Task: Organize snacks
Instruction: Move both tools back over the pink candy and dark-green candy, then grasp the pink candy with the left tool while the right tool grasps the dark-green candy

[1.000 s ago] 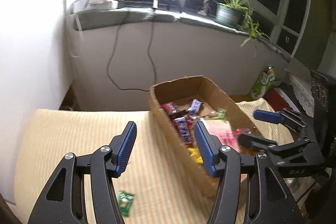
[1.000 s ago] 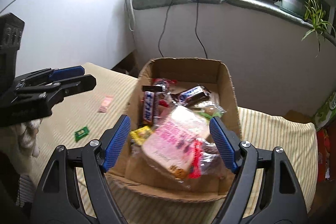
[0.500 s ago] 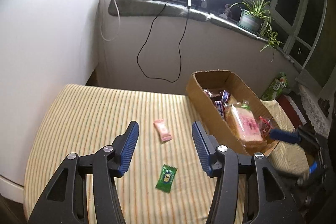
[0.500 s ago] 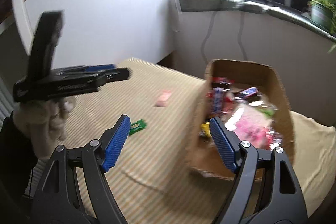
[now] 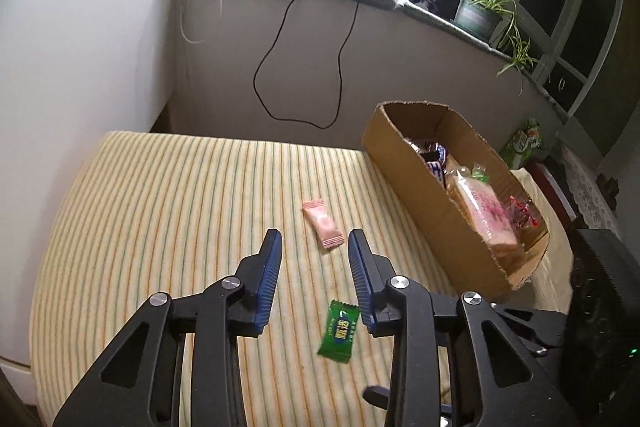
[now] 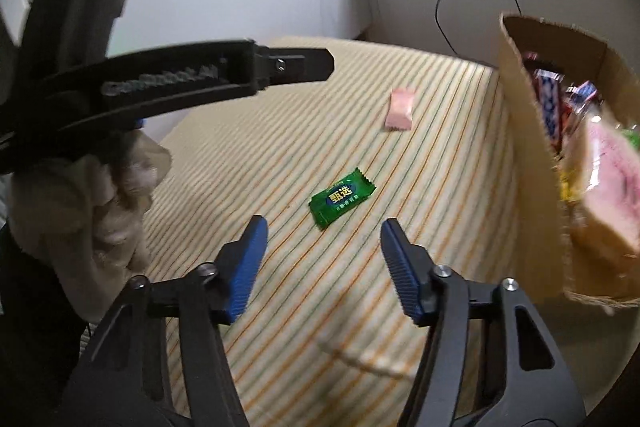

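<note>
A pink candy packet (image 5: pixel 323 224) and a green candy packet (image 5: pixel 339 331) lie loose on the striped tablecloth (image 5: pixel 160 211). A cardboard box (image 5: pixel 430 205) on the right holds chocolate bars and a bagged sandwich (image 5: pixel 486 215). My left gripper (image 5: pixel 314 241) is open and empty, above the cloth just short of the pink packet. My right gripper (image 6: pixel 320 225) is open and empty, hovering just short of the green packet (image 6: pixel 343 197). The pink packet (image 6: pixel 399 108) and the box (image 6: pixel 528 131) also show in the right wrist view.
The left gripper's body and gloved hand (image 6: pixel 92 195) fill the left of the right wrist view. A wall and windowsill with cables, a lamp and a potted plant (image 5: pixel 480 11) stand behind the table. A black device (image 5: pixel 600 291) sits at the right.
Both grippers swung left, away from the box, and came lower over the cloth. The two loose packets now lie close in front of the open jaws.
</note>
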The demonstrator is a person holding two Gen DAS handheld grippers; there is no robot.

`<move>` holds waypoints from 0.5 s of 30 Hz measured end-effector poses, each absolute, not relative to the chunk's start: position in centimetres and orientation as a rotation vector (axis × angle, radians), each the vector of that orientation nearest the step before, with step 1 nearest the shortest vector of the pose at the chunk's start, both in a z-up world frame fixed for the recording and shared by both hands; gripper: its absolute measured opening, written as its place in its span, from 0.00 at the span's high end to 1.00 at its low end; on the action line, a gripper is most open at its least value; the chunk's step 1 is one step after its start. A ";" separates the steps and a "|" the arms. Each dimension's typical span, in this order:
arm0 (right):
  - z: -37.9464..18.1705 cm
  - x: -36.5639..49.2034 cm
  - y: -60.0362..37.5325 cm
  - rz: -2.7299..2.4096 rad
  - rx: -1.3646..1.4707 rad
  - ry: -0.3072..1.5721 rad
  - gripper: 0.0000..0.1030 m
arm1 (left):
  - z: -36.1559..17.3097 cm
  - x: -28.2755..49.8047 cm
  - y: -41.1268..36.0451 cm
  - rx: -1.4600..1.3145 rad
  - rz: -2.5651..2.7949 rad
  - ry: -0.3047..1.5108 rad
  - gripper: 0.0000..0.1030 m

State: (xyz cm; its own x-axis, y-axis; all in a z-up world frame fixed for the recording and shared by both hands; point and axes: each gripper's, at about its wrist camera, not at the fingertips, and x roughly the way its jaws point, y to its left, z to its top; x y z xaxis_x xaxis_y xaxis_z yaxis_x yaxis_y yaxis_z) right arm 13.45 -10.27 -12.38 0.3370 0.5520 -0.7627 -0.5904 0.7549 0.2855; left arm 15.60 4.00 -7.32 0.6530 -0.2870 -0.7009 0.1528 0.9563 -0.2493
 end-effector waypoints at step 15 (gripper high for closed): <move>-14.9 14.8 -6.0 0.651 -0.121 0.995 0.59 | -10.5 18.4 4.5 -0.195 -0.318 0.884 0.69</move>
